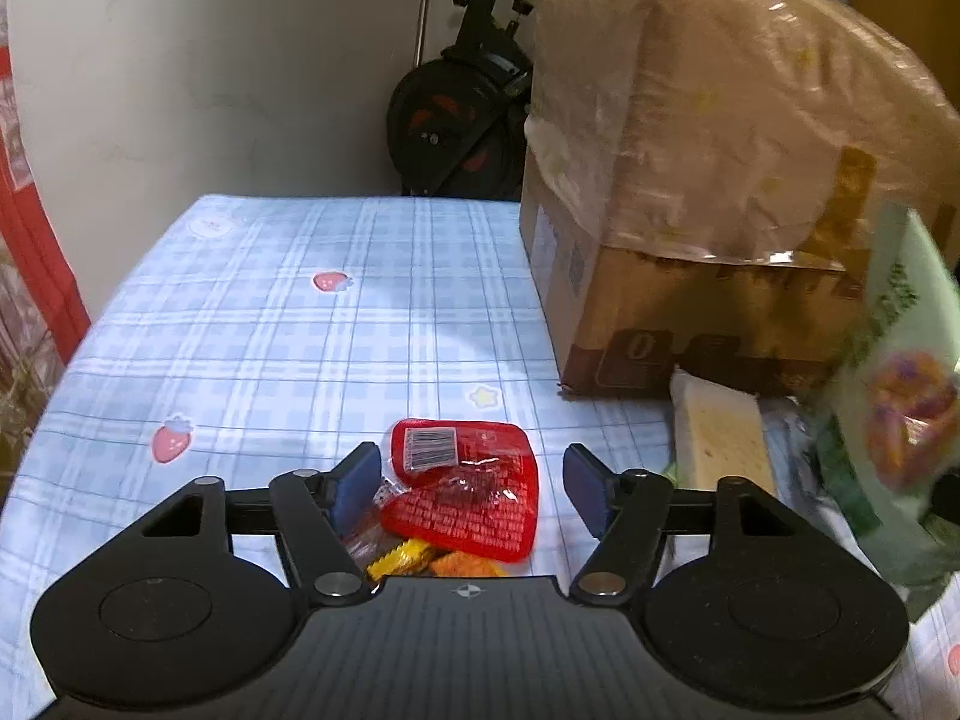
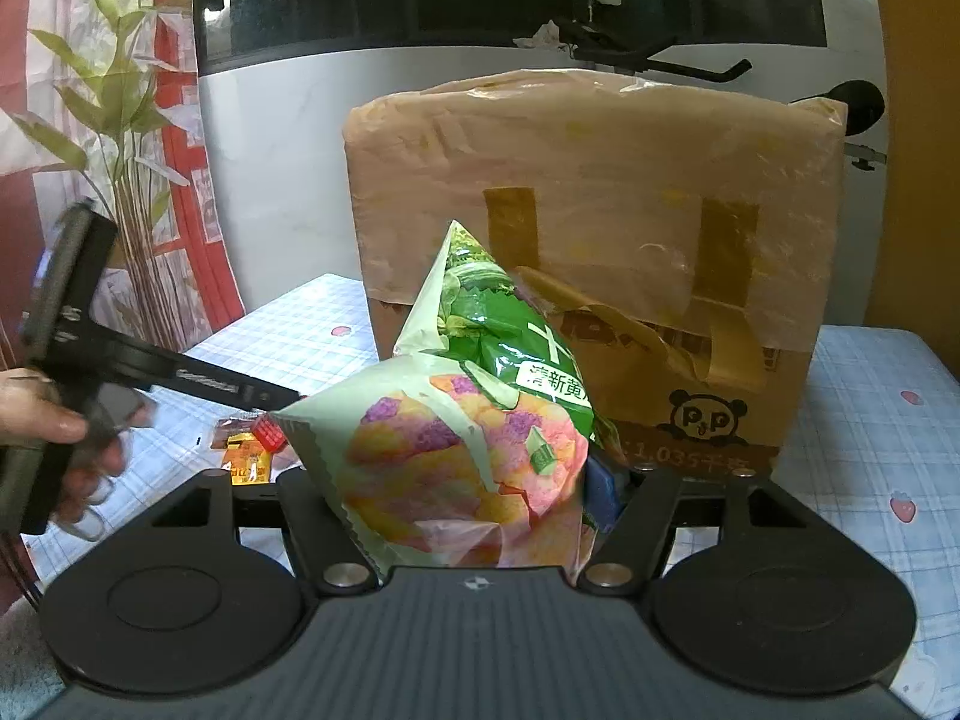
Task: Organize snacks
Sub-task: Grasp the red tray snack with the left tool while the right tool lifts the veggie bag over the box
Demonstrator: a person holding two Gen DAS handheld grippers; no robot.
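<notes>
Right tongs (image 2: 474,504) are clamped on a green snack bag (image 2: 474,420); the bag fills the middle of the right wrist view and hides both pads except a sliver of the blue right pad (image 2: 602,489). Bag sits up off the surface, in front of the cardboard box (image 2: 600,210). In the left wrist view the same bag is motion-blurred at the right edge, print unreadable, lower corner cut off by the frame.

Left tongs (image 1: 474,489) are apart, nothing between the pads. They hover over a small pile: a red packet (image 1: 465,495) with a barcode label lying flat, a yellow wrapper (image 1: 401,561) and an orange one (image 1: 465,567) mostly hidden under the tool body. Left pad is near the red packet's edge; cannot tell if touching.

A pale cracker pack (image 1: 720,444) lies at the box base, its right side lost behind the blurred bag.

Box is wrapped in a translucent plastic bag, brown tape strips on the front, panda logo low on the right. Top is cut off in the left view.

Surface (image 1: 270,330): light blue plaid cloth with strawberry and flower prints. Room: white wall, black exercise bike (image 1: 462,120) behind the far edge, red curtain and a plant (image 2: 120,120) to the left. The person's left hand (image 2: 54,438) on the other tool is blurred at the left edge of the right view.
</notes>
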